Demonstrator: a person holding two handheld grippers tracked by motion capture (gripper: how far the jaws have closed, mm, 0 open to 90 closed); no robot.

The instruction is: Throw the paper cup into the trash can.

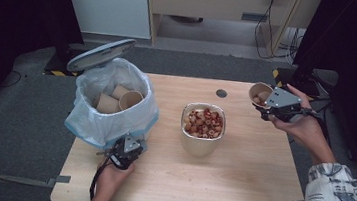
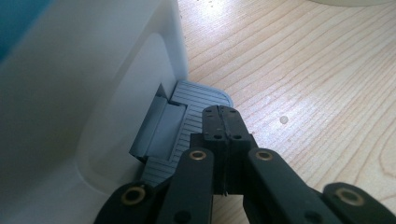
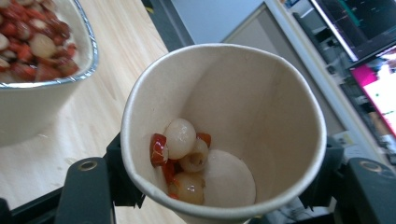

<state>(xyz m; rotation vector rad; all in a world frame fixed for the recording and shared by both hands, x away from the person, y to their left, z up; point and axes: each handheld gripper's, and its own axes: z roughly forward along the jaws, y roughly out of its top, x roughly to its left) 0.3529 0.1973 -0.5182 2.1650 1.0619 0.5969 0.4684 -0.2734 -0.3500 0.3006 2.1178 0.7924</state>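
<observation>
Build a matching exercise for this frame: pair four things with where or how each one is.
Things:
1. paper cup
2. foil bowl
3. bin lid
4. left hand-held gripper

States:
A. raised open above the bag
B. shut, tips on the grey pedal
C. mid-table, heaped with food
D. clamped in the right hand-held gripper, a few pieces inside

Pairs: 1-D, 2-C, 3-A, 4-B

White bag-lined pedal bin [image 1: 110,108] sits on the wooden counter [image 1: 239,177] at its left edge, brown paper cups [image 1: 119,99] inside, lid [image 1: 101,54] tipped up behind. Foil tray of red-and-pale dried fruit [image 1: 202,128] at centre. Paper cup with a few fruit pieces [image 1: 259,94] over the far right corner, right of the tray.
</observation>
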